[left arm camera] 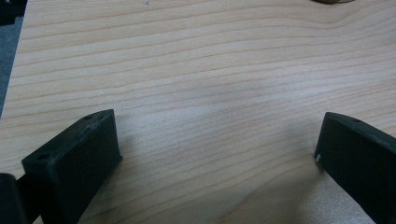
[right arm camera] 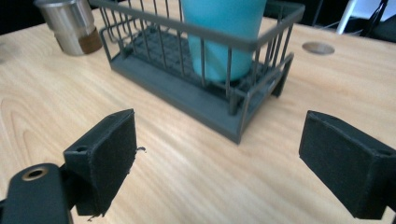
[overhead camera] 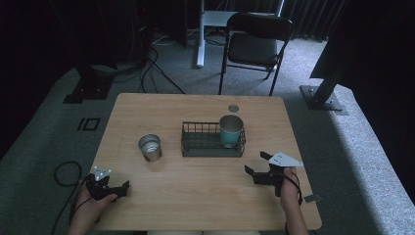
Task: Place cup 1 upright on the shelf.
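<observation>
A dark wire basket (overhead camera: 195, 143) (right arm camera: 205, 100) stands mid-table with a teal cup (overhead camera: 231, 130) (right arm camera: 223, 37) upright in its right end. A steel cup (overhead camera: 149, 147) (right arm camera: 70, 25) stands on the table left of the basket. My left gripper (overhead camera: 120, 188) (left arm camera: 217, 149) rests open near the front left edge, with bare wood between its jaws. To the front right of the basket my right gripper (overhead camera: 255, 165) (right arm camera: 217, 154) is open and holds nothing, its jaws pointing at the basket's near corner.
The wooden table (overhead camera: 195, 196) has a round cable hole (overhead camera: 233, 107) (right arm camera: 318, 47) behind the basket. A black folding chair (overhead camera: 254, 44) stands beyond the far edge. Cables lie on the grey floor at left (overhead camera: 63, 171).
</observation>
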Available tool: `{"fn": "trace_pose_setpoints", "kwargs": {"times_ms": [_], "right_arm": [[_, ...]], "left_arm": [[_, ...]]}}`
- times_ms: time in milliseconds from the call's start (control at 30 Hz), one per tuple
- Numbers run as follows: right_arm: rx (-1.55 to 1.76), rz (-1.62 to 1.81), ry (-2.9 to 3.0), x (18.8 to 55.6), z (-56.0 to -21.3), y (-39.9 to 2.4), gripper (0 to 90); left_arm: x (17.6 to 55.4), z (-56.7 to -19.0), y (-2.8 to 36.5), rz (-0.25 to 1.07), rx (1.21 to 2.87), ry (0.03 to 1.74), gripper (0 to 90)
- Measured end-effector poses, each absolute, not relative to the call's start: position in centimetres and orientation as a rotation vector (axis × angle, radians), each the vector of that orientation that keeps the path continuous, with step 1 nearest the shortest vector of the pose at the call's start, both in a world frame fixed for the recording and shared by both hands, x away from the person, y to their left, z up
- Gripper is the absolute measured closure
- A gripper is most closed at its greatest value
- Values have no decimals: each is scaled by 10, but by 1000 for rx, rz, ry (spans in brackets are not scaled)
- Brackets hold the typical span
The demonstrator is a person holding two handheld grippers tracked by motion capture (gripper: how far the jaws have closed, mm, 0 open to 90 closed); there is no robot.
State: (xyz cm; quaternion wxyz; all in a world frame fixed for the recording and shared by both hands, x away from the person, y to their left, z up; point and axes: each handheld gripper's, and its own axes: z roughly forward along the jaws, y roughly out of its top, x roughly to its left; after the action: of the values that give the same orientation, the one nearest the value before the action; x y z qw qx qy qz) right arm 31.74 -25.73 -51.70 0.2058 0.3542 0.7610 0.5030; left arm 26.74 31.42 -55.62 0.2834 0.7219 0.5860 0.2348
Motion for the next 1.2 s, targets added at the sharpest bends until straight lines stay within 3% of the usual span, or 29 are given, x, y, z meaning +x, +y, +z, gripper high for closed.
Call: {"fn": "trace_pose_setpoints", "kwargs": {"times_ms": [1200], "right_arm": [[1010, 1174, 2364, 292, -549, -309, 110]], "left_arm": [[267, -556, 314, 630, 1931, 1568, 4]]}}
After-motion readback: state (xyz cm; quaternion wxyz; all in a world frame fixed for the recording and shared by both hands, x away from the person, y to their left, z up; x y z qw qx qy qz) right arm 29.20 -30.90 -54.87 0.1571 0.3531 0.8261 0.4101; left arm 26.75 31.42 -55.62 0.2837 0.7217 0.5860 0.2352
